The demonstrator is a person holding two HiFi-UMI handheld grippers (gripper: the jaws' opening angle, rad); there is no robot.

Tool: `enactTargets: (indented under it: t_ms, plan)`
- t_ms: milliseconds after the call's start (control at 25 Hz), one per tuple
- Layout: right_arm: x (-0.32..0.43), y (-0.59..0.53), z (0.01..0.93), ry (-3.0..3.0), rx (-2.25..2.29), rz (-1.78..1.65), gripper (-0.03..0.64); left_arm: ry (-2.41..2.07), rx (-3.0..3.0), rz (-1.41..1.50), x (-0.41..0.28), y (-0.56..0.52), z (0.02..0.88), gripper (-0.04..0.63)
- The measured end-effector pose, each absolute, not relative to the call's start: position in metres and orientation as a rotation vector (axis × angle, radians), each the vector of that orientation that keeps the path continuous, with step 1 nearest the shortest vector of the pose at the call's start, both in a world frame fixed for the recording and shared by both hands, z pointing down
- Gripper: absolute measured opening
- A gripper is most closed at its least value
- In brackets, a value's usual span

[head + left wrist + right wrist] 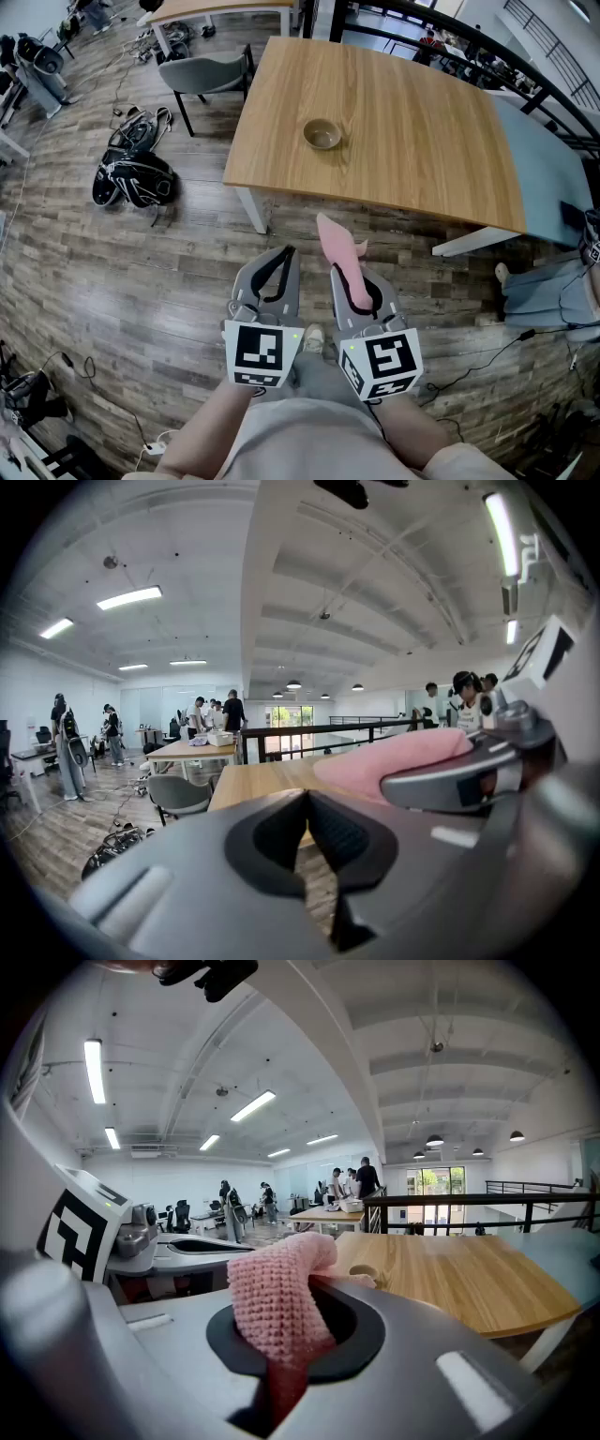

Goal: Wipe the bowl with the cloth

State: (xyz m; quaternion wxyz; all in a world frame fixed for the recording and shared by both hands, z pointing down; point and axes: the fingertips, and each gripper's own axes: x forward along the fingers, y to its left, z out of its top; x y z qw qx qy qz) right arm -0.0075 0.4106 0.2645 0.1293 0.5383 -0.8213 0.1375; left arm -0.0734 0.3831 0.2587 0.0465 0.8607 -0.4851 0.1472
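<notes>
The head view looks steeply down from above the person onto the left gripper [286,253] and the right gripper [339,274], both near, with the table [394,122] farther ahead. Each gripper view looks closely along its own jaws, almost level, toward this table. All three views share the table and the pink cloth [333,239].

The cloth [277,1302] has its lower end buried between the jaws of the right gripper [291,1330]. Behind the cloth, the bowl [365,1275] shows only part of its rim.
</notes>
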Motion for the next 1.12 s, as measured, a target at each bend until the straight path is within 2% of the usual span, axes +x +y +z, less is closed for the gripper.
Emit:
enactTargets:
  t_ms: [880, 1120]
  plan:
    - [0.011, 0.400, 0.267, -2.466, 1.444, 0.378, 0.026, -1.558, 2.548, 0.464, -0.053, 0.381, 0.262, 0.003]
    - [0.019, 0.401, 0.262, -2.498, 1.403, 0.332, 0.026, -1.696, 2.513, 0.387, -0.060, 0.377, 0.247, 0.002]
